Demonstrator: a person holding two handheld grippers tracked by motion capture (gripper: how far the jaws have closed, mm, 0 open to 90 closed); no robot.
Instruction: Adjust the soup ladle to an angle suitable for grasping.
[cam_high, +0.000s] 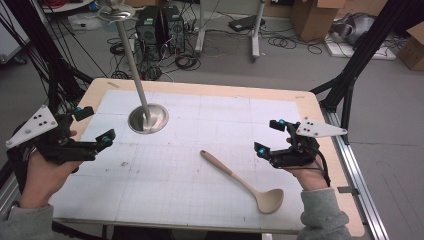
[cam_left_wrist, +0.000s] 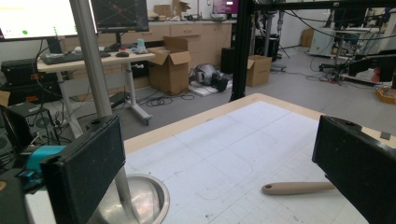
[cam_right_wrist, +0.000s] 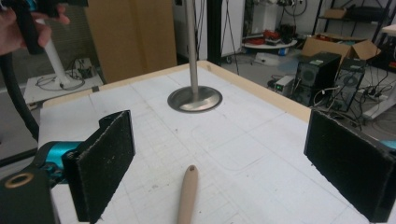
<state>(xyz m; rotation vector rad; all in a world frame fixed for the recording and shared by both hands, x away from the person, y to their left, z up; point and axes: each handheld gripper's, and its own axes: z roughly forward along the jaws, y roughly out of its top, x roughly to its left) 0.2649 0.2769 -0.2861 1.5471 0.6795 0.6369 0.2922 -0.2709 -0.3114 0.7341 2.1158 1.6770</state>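
A beige wooden ladle (cam_high: 243, 181) lies on the white gridded mat, handle toward the middle, bowl near the front right. A metal stand with a round base (cam_high: 148, 118) and a tall pole rises at the back left. My left gripper (cam_high: 95, 126) hovers open at the table's left edge, nothing between its jaws. My right gripper (cam_high: 268, 136) is open just right of the ladle, jaws wide apart and empty. The ladle handle tip (cam_right_wrist: 187, 191) lies below the gap in the right gripper view, and it appears as the ladle handle (cam_left_wrist: 299, 188) low in the left gripper view.
The white mat (cam_high: 200, 165) covers most of the wooden table (cam_high: 320, 107). The stand base (cam_right_wrist: 194, 99) sits toward the far side. Beyond the table lie computer towers (cam_high: 160, 27), cables and cardboard boxes on the floor. A black frame post (cam_high: 350, 95) stands at the right.
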